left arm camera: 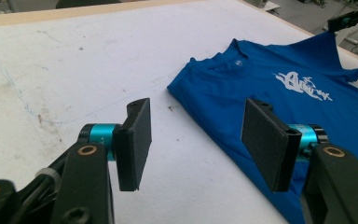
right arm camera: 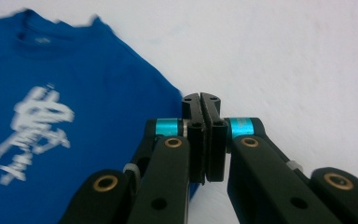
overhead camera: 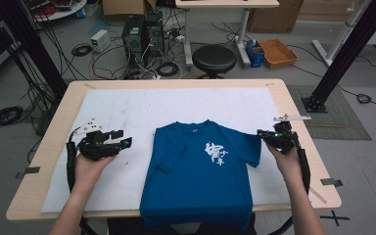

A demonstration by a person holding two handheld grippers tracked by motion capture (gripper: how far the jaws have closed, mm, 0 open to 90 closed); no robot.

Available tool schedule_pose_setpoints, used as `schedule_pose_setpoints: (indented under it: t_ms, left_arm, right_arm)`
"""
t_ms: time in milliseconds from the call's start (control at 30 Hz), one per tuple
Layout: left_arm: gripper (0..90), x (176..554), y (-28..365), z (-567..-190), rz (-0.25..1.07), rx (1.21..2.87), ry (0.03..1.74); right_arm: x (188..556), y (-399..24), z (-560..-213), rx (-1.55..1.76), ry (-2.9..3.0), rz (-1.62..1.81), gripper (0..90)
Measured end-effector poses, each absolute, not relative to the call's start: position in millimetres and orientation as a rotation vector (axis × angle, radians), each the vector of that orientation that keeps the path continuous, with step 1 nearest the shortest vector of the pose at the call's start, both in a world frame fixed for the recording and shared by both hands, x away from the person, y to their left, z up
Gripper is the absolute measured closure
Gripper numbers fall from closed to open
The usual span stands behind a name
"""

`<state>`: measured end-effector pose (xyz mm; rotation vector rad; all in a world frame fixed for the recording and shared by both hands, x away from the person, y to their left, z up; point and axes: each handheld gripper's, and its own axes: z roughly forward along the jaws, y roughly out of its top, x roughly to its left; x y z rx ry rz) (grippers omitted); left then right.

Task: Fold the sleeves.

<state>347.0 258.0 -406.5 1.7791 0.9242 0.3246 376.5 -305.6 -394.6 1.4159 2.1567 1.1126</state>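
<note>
Nearest, the blue T-shirt [overhead camera: 200, 176] lies flat, long axis running six to twelve. The right gripper [overhead camera: 263, 134], at its three o'clock, is pinched onto the right sleeve's edge. The left gripper [overhead camera: 122, 138] waits wide at nine o'clock, holding nothing, apart from the folded left side.

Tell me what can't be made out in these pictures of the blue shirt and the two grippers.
- T-shirt hem: high view, it hangs past the table edge.
- White print: right gripper view, motion blur.
- Whether the right gripper pinches the sleeve: its shut jaws hide the edge.
- Collar label: left gripper view, too small.
</note>
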Motion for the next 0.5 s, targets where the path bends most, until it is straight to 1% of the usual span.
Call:
schedule_pose_setpoints:
  t_ms: [33, 67, 100, 133, 167, 200, 233, 267, 300, 333, 367, 400, 467, 500]
  left_arm:
    - [42.9, 347, 258, -407, 0.324, 1.781, 0.927]
    - [42.9, 347, 258, -408, 0.323, 1.783, 0.924]
    - [42.9, 348, 258, -408, 0.317, 1.784, 0.924]
    - [42.9, 348, 258, -409, 0.314, 1.786, 0.924]
    - [42.9, 348, 258, -409, 0.313, 1.790, 0.925]
    - [42.9, 347, 257, -410, 0.309, 1.792, 0.924]
    - [42.9, 347, 257, -410, 0.311, 1.792, 0.924]
    - [42.9, 347, 256, -411, 0.308, 1.795, 0.924]
    - [42.9, 347, 256, -411, 0.308, 1.796, 0.925]
    - [42.9, 347, 255, -411, 0.307, 1.799, 0.920]
    - [42.9, 346, 254, -411, 0.309, 1.799, 0.922]
    - [42.9, 346, 253, -411, 0.306, 1.801, 0.917]
    - [42.9, 346, 252, -411, 0.305, 1.810, 0.909]
    - [42.9, 346, 251, -411, 0.304, 1.813, 0.909]
  right_arm:
    - [375, -297, -391, 1.394, 2.165, 1.112, 90.0]
    - [375, -297, -391, 1.394, 2.165, 1.112, 90.0]
    - [371, -279, -384, 1.346, 2.176, 1.111, 90.0]
    - [371, -279, -384, 1.346, 2.176, 1.111, 90.0]
    - [370, -271, -381, 1.327, 2.184, 1.118, 90.0]
    - [369, -253, -377, 1.289, 2.205, 1.123, 90.0]
    - [369, -253, -377, 1.289, 2.205, 1.123, 90.0]
    - [368, -235, -375, 1.260, 2.235, 1.109, 90.0]
    - [369, -226, -374, 1.254, 2.244, 1.099, 90.0]
    - [369, -226, -374, 1.254, 2.244, 1.099, 90.0]
    - [370, -211, -374, 1.235, 2.262, 1.099, 90.0]
    - [370, -211, -374, 1.235, 2.262, 1.099, 90.0]
    - [372, -189, -377, 1.207, 2.293, 1.073, 90.0]
    - [372, -189, -377, 1.207, 2.293, 1.073, 90.0]
